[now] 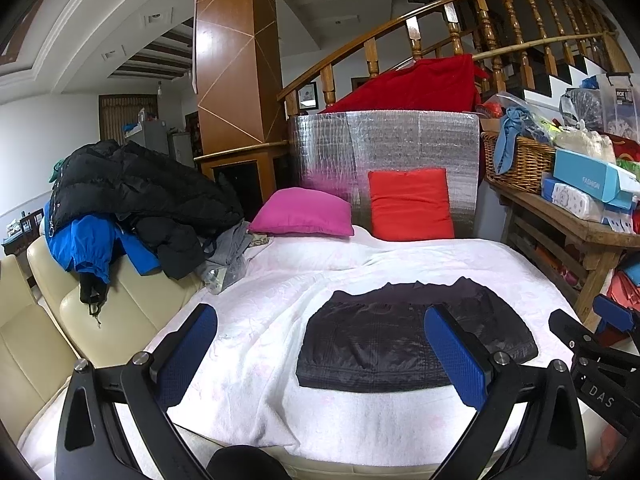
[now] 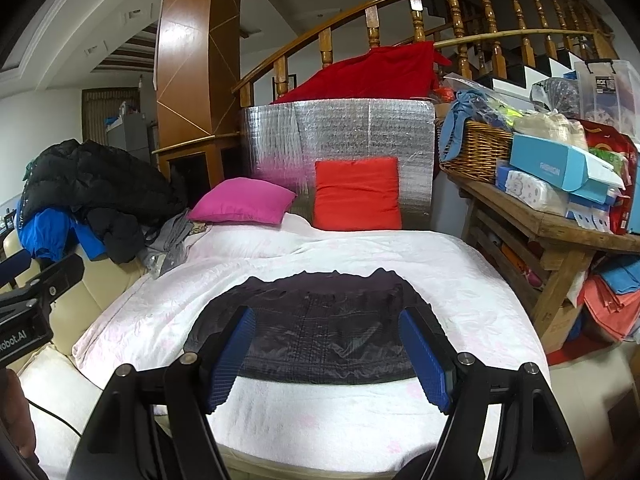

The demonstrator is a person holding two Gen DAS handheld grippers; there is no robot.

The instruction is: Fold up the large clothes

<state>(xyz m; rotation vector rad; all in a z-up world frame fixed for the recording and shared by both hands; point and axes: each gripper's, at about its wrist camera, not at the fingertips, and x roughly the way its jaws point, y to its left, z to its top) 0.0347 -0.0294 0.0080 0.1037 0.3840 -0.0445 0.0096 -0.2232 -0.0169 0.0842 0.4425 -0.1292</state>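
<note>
A dark, shiny garment (image 1: 404,340) lies folded into a flat rectangle on the white blanket (image 1: 260,320); the right wrist view shows it too, the garment (image 2: 328,332) straight ahead. My left gripper (image 1: 320,344) hangs open above the blanket, left of and short of the garment, nothing between its blue pads (image 1: 456,356). My right gripper (image 2: 328,352) is open too, held above the garment's near edge with its pads (image 2: 232,356) clear of the cloth. At the right edge of the left wrist view the right gripper (image 1: 592,324) appears.
A heap of black and blue jackets (image 1: 132,208) sits on the cream sofa (image 1: 80,320) at left. Pink cushion (image 1: 304,212) and red cushion (image 1: 412,204) lean at the back against a silver foil panel (image 1: 384,148). A cluttered wooden table (image 1: 580,228) with basket (image 1: 520,164) stands right.
</note>
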